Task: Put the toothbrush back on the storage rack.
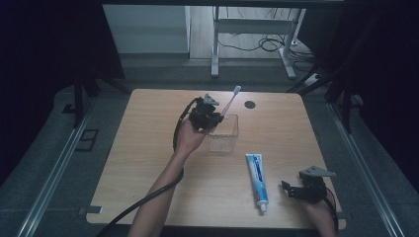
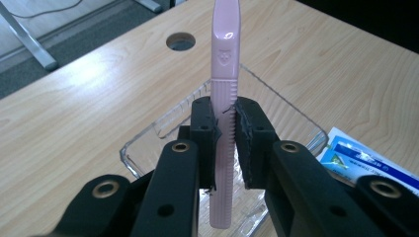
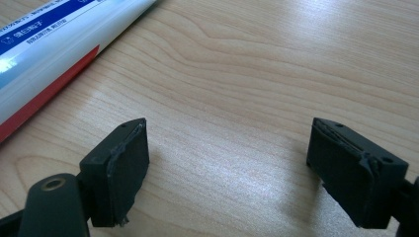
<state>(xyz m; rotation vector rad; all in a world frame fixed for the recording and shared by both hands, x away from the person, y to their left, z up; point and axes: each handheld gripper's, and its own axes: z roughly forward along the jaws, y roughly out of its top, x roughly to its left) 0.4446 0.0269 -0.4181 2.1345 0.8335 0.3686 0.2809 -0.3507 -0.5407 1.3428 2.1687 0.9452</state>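
Half the toothbrush [image 2: 223,89] head is cut off at the frame's top; the left gripper [image 2: 225,143] pinches its handle over the clear box [image 2: 296,118], while the right gripper [image 3: 227,163] stands spread above the desk [image 3: 257,74].

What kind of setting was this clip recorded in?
Probably a lab or recording workspace, not a home: a bare wooden table ringed by dark curtains, metal floor rails, and loose cables under a desk frame behind.

wooden table [image 1: 148,173], toothpaste tube [image 1: 257,180], table hole [image 1: 250,104]
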